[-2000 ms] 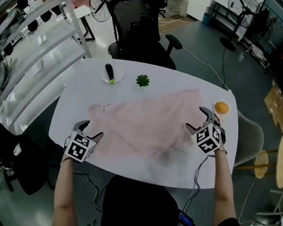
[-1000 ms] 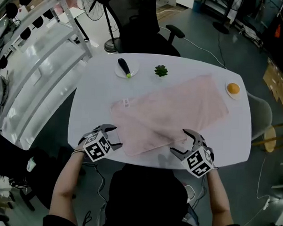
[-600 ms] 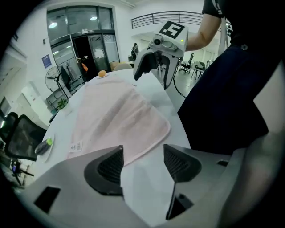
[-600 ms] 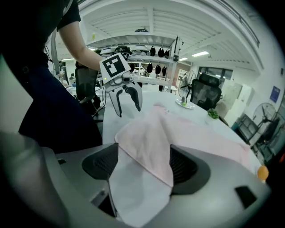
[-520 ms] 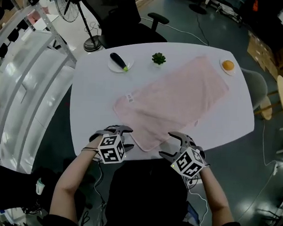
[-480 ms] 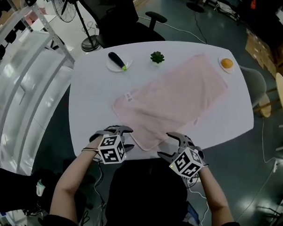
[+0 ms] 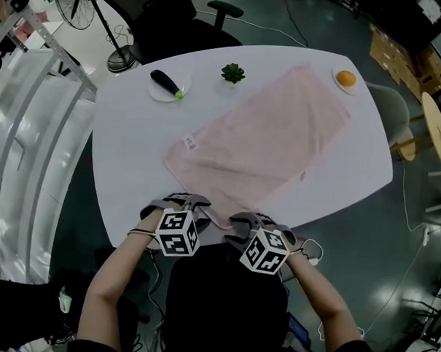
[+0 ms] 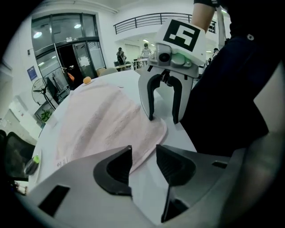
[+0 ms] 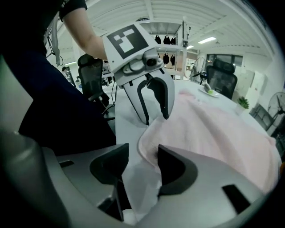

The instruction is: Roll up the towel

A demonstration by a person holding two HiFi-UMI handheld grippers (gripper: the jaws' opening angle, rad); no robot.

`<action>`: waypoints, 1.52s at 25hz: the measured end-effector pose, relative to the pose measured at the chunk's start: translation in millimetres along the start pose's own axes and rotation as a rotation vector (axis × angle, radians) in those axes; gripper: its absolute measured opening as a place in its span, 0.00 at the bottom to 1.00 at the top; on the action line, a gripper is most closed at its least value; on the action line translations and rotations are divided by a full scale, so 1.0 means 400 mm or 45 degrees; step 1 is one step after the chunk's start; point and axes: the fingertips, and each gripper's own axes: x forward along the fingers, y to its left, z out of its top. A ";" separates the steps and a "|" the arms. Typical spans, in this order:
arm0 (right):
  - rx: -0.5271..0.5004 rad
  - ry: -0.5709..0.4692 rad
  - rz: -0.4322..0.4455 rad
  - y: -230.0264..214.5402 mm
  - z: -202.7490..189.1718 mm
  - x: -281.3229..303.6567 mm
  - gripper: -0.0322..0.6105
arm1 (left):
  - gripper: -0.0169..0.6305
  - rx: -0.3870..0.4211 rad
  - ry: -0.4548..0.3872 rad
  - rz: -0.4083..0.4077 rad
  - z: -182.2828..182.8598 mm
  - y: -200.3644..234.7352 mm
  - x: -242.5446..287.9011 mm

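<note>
A pink towel (image 7: pixel 259 137) lies flat and diagonal on the white table (image 7: pixel 130 157), its near corner at the table's front edge. My left gripper (image 7: pixel 190 204) and right gripper (image 7: pixel 247 225) stand side by side at that corner, pointing steeply down. In the left gripper view my left gripper (image 8: pixel 143 153) has the towel's edge (image 8: pixel 98 120) by its left fingertip and bare table in the gap. The right gripper (image 8: pixel 162 119) straddles the corner tip. In the right gripper view my right gripper (image 9: pixel 142 153) has the towel (image 9: pixel 213 133) at its right fingertip, facing the left gripper (image 9: pixel 156 120). Both jaws have just been closing; no pad presses cloth.
At the far side stand a plate with an eggplant (image 7: pixel 168 84), a small green plant (image 7: pixel 233 73) and an orange on a dish (image 7: pixel 345 78). A black office chair (image 7: pixel 176 16) stands behind the table, a stool (image 7: pixel 434 122) to the right.
My right gripper has moved left along the front edge to the towel's near corner, close to the left gripper. Both jaws stand narrower than before. The towel has not moved.
</note>
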 end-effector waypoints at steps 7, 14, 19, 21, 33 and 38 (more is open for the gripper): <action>-0.056 0.054 -0.049 -0.012 -0.011 0.018 0.21 | 0.24 0.015 0.025 -0.016 -0.009 -0.014 0.016; 0.067 -0.055 -0.017 -0.005 0.041 -0.023 0.12 | 0.25 0.074 0.048 -0.024 -0.022 -0.022 0.004; 0.202 -0.160 0.040 -0.006 0.087 -0.067 0.12 | 0.23 0.130 0.046 0.035 -0.026 -0.023 -0.003; 0.228 -0.176 0.030 -0.015 0.093 -0.078 0.12 | 0.15 0.148 0.035 0.092 -0.018 -0.009 -0.008; 0.335 -0.209 0.089 -0.118 0.125 -0.139 0.12 | 0.06 -0.004 0.014 -0.039 0.021 0.044 -0.079; 0.292 -0.215 0.069 -0.228 0.129 -0.170 0.12 | 0.06 -0.063 0.004 0.000 0.061 0.142 -0.087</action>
